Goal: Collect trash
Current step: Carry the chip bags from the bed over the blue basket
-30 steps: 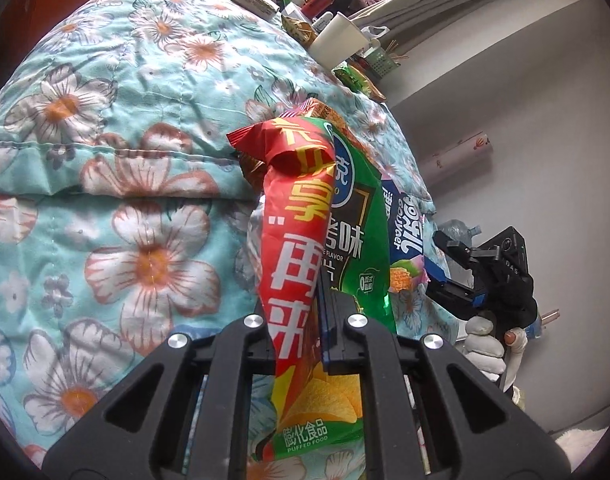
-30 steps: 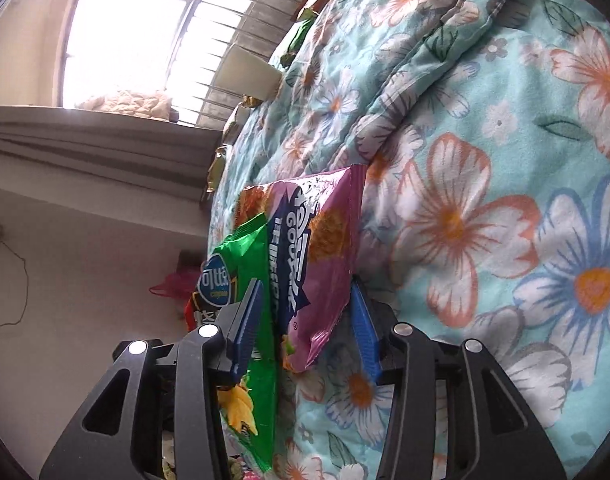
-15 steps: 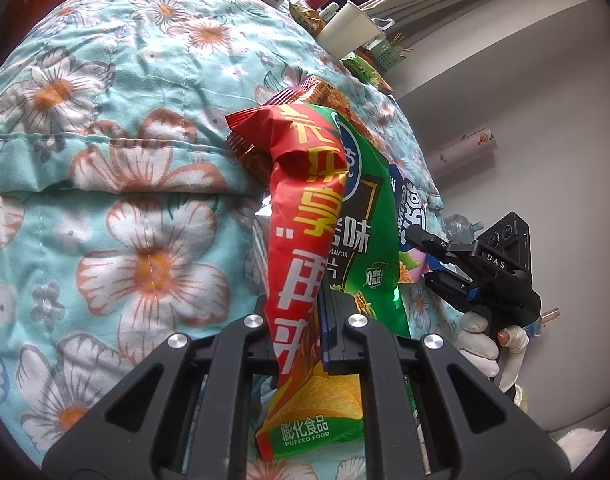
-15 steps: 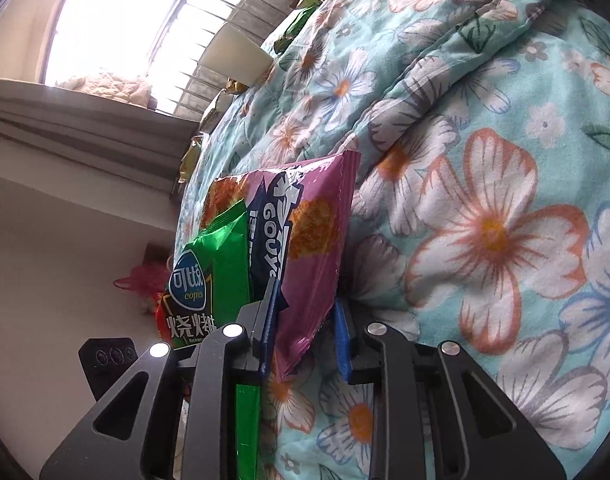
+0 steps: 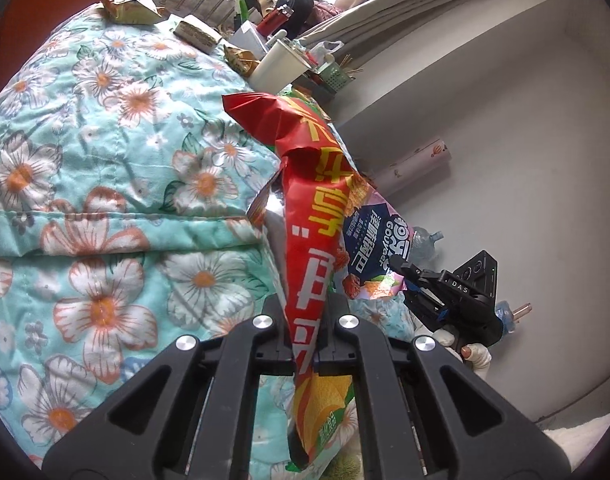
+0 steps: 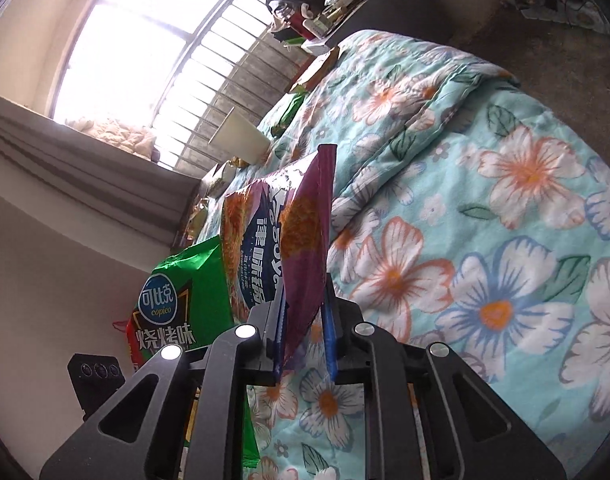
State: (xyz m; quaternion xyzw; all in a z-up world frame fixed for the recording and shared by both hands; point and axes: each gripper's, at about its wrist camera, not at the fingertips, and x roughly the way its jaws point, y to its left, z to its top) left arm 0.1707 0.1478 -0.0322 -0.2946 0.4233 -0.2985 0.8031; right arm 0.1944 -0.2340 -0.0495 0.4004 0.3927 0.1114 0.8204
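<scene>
Left gripper (image 5: pixel 305 334): jaws pressed together, pinching the red and green chip bag (image 5: pixel 311 216) near its lower end.
Red and green chip bag: upright between the left fingers, rising above them, lower end hanging below; green side with a blue round logo seen from the right wrist view (image 6: pixel 177 300).
Right gripper (image 6: pixel 305 336): jaws closing on the purple snack bag (image 6: pixel 301 248), its bottom corner between the blue pads; left pad against the bag, a small gap on the right side.
Right gripper from the left wrist view (image 5: pixel 409 280): black, to the right of the red bag, tips at the lower edge of the purple snack bag (image 5: pixel 371 252).
Hand (image 5: pixel 471 354): white-gloved, under the right gripper's body.
Purple snack bag: standing on edge just beside the chip bag, at the side of the bed.
Quilt (image 5: pixel 105 200): light blue with large flowers, covering the bed, bags held just above its edge.
Other wrappers: yellow packet (image 5: pixel 131 10) and a tan packet (image 5: pixel 197 36) lying at the far end of the quilt.
White cup (image 5: pixel 279 64): on its side beyond the quilt, near clutter by the window.
Wall (image 5: pixel 505 120): plain white, to the right.
</scene>
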